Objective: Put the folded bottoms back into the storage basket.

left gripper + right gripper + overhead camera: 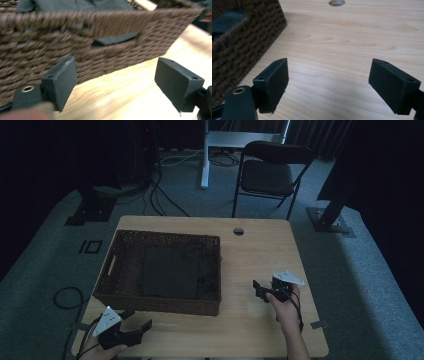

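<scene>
A brown wicker basket [111,270] stands on the left half of the wooden table [260,255] with dark folded cloth [170,272] inside it. My left gripper [134,321] hovers near the table's front left corner, just before the basket's near wall [50,45], jaws wide apart with nothing between them. Dark cloth [115,40] shows through the basket's handle slot. My right gripper [260,289] is held to the right of the basket over bare wood, open and empty. In the right gripper view the gripper [328,82] faces the tabletop, with the basket's corner [244,42] at the left.
A round cable hole [238,231] sits near the table's far edge, also seen as the hole [336,2]. A black folding chair [267,175] and a white desk leg [205,155] stand beyond the table. Cables lie on the grey carpet at left [67,297].
</scene>
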Tool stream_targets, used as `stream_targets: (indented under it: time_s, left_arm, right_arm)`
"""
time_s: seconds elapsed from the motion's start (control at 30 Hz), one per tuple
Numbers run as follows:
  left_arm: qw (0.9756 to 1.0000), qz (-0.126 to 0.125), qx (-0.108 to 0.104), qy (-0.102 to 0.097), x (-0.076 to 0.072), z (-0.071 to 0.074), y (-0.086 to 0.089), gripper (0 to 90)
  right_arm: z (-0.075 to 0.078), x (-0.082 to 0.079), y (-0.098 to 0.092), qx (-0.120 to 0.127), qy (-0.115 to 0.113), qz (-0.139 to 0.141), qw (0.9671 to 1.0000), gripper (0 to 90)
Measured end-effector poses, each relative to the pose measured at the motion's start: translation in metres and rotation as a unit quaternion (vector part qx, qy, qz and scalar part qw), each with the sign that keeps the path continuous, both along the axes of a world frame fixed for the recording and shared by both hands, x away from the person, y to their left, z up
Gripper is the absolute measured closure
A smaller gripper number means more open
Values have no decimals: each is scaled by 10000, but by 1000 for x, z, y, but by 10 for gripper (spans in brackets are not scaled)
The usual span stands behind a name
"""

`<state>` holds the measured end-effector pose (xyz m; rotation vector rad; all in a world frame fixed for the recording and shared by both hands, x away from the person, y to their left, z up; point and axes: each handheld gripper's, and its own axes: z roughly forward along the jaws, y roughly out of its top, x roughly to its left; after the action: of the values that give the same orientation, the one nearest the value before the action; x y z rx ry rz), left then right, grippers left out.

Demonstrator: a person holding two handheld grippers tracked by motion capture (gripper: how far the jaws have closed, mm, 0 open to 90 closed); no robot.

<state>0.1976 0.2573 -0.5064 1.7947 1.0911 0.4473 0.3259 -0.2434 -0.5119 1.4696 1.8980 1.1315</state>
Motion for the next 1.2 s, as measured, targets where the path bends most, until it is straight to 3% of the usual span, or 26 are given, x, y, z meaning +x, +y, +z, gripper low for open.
stream_targets:
  time_s: [0.23,0.4,0.5,0.57,0.67,0.8,0.93,1.07,1.2]
  left_arm:
    - [9997,82,90,207,2,-20,0,187]
    - [9992,268,94,292,3,-31,1,187]
    - [9980,484,-62,401,2,-38,1,187]
    - [9974,580,23,434,2,-40,1,187]
    - [9958,787,127,457,3,-43,3,187]
    - [9933,1045,92,491,5,-46,8,187]
    - [9910,1207,191,553,6,-47,11,187]
    - [9873,1433,325,606,7,-50,17,187]
    - [9858,1544,378,542,9,-51,20,187]
  right_arm:
    - [-12,-7,-12,19,78,-153,9998,157]
    - [-18,-12,-19,-51,157,-257,9995,157]
    - [-22,-15,-24,-182,165,-347,9991,157]
    - [-25,-16,-27,-220,228,-462,9984,157]
    - [-31,-18,-33,-194,340,-580,9976,157]
    - [-36,-21,-41,-354,368,-740,9960,157]
    - [-39,-24,-52,-481,517,-996,9925,158]
    - [-40,-25,-62,-365,659,-1188,9901,158]
    - [-40,-28,-68,-421,785,-1218,9885,157]
